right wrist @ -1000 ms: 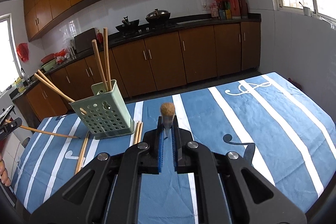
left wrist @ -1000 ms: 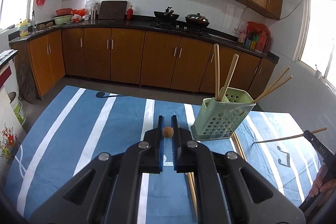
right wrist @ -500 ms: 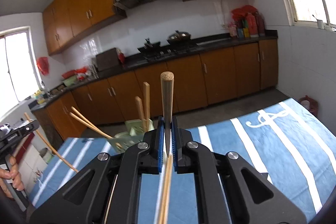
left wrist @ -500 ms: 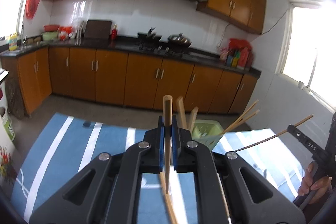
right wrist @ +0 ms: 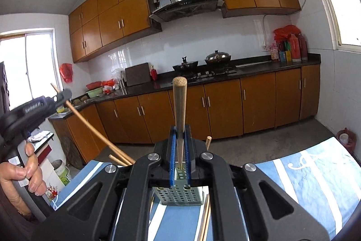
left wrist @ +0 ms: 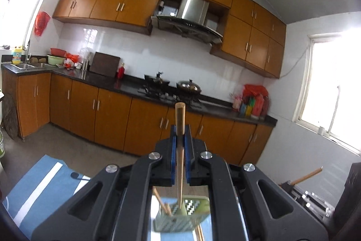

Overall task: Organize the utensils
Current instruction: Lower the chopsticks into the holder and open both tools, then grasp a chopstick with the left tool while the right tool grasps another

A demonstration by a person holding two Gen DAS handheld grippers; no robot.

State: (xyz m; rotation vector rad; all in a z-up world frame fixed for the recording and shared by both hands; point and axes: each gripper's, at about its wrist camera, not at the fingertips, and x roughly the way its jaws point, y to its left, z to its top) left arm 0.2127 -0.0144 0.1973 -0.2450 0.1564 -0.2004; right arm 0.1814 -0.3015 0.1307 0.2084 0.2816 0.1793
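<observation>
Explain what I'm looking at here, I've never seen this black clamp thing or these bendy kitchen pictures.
There is no robot. A person holds a two-finger gripper in each hand, and each carries a wide-angle camera looking along its fingers, which bends the kitchen.

One picture is from the left gripper, shut on a wooden chopstick pointing down toward a green perforated utensil holder.

The other is from the right gripper, shut on its own chopstick above the same holder. At its left edge you see the person's left hand with the other gripper.

The holder stands on a blue striped tablecloth, with loose chopsticks beside it and others already inside.
</observation>
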